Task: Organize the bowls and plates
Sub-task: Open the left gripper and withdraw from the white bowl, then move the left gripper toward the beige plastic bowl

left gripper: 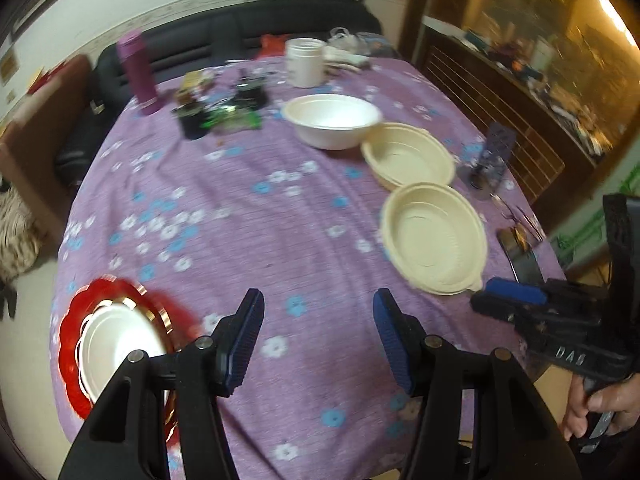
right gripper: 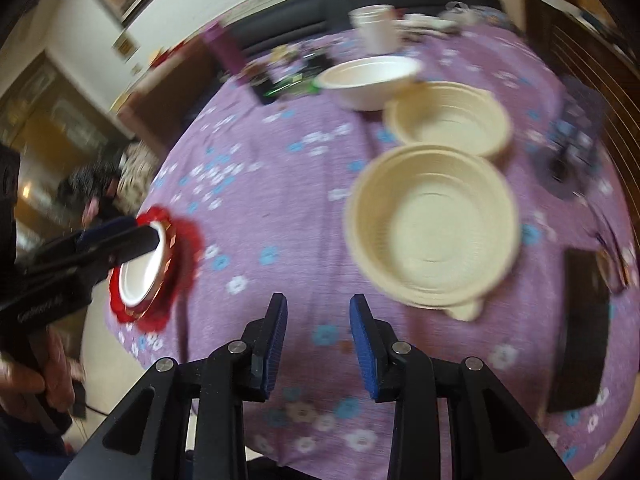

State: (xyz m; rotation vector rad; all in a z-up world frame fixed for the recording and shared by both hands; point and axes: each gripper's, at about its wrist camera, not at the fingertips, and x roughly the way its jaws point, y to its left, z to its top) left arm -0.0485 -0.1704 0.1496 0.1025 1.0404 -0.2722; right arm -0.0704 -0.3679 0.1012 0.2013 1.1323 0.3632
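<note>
A white plate (left gripper: 116,344) lies on a gold-rimmed plate and a red scalloped plate (left gripper: 76,320) at the table's near left edge; the same stack (right gripper: 144,272) shows in the right wrist view. Two cream bowls (left gripper: 434,238) (left gripper: 408,156) and a white bowl (left gripper: 332,120) stand in a row at the right. My left gripper (left gripper: 318,308) hangs open over bare cloth, nothing between its pads. My right gripper (right gripper: 319,308) is open and empty too, just short of the nearest cream bowl (right gripper: 432,224). In the left wrist view its tips (left gripper: 486,298) sit beside that bowl's tab.
A purple floral cloth (left gripper: 240,240) covers the round table. At the back stand a purple bottle (left gripper: 138,72), a white jar (left gripper: 306,62) and dark clutter (left gripper: 224,112). A black phone (right gripper: 580,332) lies at the right edge. A dark sofa (left gripper: 240,28) is behind the table.
</note>
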